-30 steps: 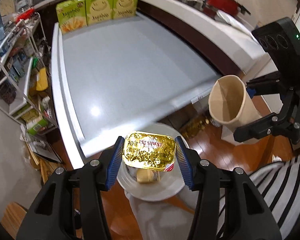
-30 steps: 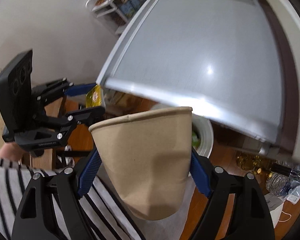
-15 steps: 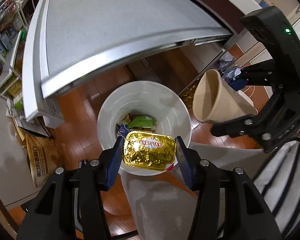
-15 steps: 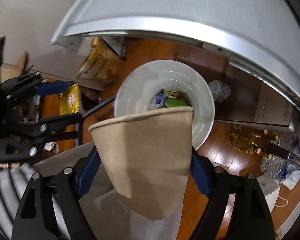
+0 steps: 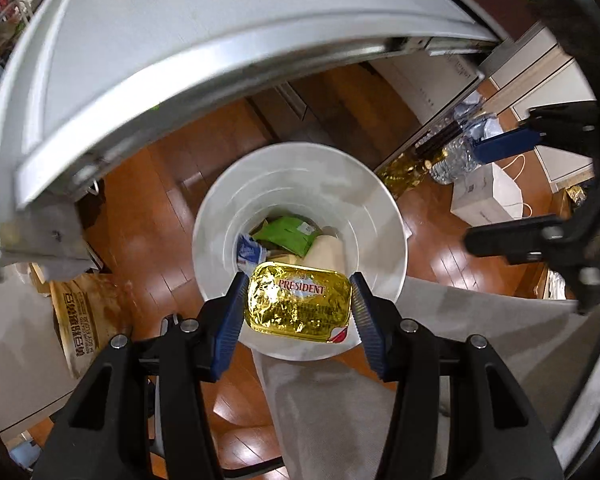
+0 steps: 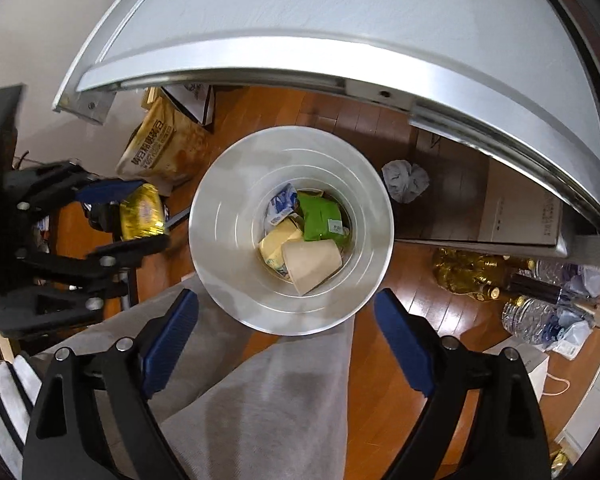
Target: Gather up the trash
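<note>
The left gripper (image 5: 298, 306) is clenched on a gold foil-topped butter tub marked PRESIDENT (image 5: 298, 304), its blue pads pressing the tub's two short ends. The tub hangs over the near rim of a round white plastic waste bin (image 5: 220, 216) that stands on the brown wooden floor (image 5: 148, 200), below the near edge of the grey table (image 5: 180, 20).

The right gripper (image 6: 286, 322) points down over the same bin (image 6: 220, 208); its jaws are opening and nothing is between them. A tan paper cup (image 6: 312, 266) lies on its side at the bottom of the bin, on top of a yellow wrapper (image 6: 274, 246), with a green packet (image 6: 320, 216) and a blue-and-white wrapper (image 6: 280, 206) just beside it.

On the floor near the bin's far left side leans a brown paper sack with printed characters (image 6: 152, 148). Clear plastic bottles (image 6: 536, 316) lie well apart, to the right. The person's grey trouser leg (image 6: 268, 392) reaches the bin's near rim.
</note>
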Tool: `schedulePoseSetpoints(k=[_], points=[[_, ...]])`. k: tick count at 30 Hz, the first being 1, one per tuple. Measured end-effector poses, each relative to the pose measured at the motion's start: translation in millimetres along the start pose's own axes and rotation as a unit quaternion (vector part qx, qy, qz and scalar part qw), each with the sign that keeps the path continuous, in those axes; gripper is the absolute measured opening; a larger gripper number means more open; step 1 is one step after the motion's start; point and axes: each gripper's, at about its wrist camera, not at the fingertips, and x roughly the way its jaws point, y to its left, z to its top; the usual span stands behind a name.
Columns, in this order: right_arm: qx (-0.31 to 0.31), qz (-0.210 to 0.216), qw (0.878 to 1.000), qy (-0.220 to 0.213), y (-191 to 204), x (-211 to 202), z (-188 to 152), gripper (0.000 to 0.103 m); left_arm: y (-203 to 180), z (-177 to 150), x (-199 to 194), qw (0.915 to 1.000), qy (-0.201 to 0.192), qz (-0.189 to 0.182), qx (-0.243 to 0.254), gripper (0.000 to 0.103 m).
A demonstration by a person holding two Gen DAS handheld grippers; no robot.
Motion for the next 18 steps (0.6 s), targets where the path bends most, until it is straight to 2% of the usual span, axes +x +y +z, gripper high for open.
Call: schedulePoseSetpoints(k=[1, 2, 5, 12, 16, 18], points=[[0.005, 0.002, 1.000, -0.004, -1, -2, -1, 0.088, 0, 1, 5, 1.0000, 0.006, -0.002, -0.003, 0.055], [0.008, 0.003, 1.000, -0.006, -2, -4, -1, 0.088, 1, 2, 8, 0.9999, 0.010, -0.003, -0.006, 0.068], [0.015, 0.003, 1.000, -0.013, -2, -10, -4, 0.088, 2, 4, 12, 0.9998, 0.010, -0.004, -0.013, 0.084], [0.010, -0.008, 0.999, -0.032, -2, -26, -6, 0.090, 1, 6, -2, 0.9994, 0.009, -0.001, -0.032, 0.092], [0.013, 0.001, 0.998, -0.059, -4, -48, -2, 0.090, 0, 7, -29, 0.9988, -0.019, 0.000, -0.046, 0.092], [0.011, 0.006, 0.996, -0.087, -1, -68, 2, 0.090, -2, 10, -53, 0.9976, -0.049, 0.000, -0.050, 0.092]])
